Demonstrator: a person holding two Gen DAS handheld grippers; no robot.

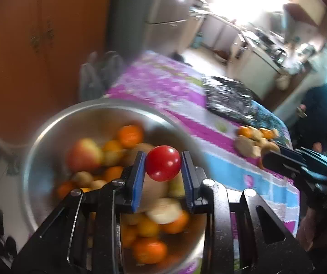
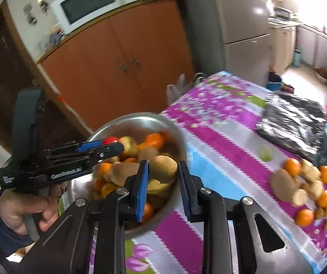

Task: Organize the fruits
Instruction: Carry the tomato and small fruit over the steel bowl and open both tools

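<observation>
Now: tomato and kiwi both over the bowl

Plainly, the left gripper [image 1: 163, 173] has its blue-padded jaws pinching a small red tomato [image 1: 163, 163], held above the steel bowl [image 1: 49, 123]. From the right wrist view the same left gripper [image 2: 108, 145] reaches in from the left side, gripped by a hand [image 2: 24, 207] in a dark sleeve, with the tomato [image 2: 110, 140] showing red at its tips, just over the bowl's [image 2: 140, 117] far rim.

The right gripper [image 2: 163, 175] holds a brown kiwi [image 2: 164, 168] between its pads — one end of the fruit meets the right pad, while a sliver of gap seems to show at the left pad, so I cannot tell how firmly it is pinched. The kiwi sits above the near-right part of the bowl.

Inside the bowl lie oranges [image 1: 130, 135], an apple [image 1: 83, 154], more kiwis and some pale fruit, heaped together and blurred.

The bowl stands at the near-left end of a table under a purple flowered cloth [image 2: 220, 141]. Further right on the cloth a loose cluster of fruit [image 2: 309, 182] remains — oranges, kiwis and small brownish pieces — with a small green fruit [image 2: 265, 153] lying apart from it, nearer the bowl. A black patterned sheet [image 2: 293, 123] lies beyond the cluster
</observation>
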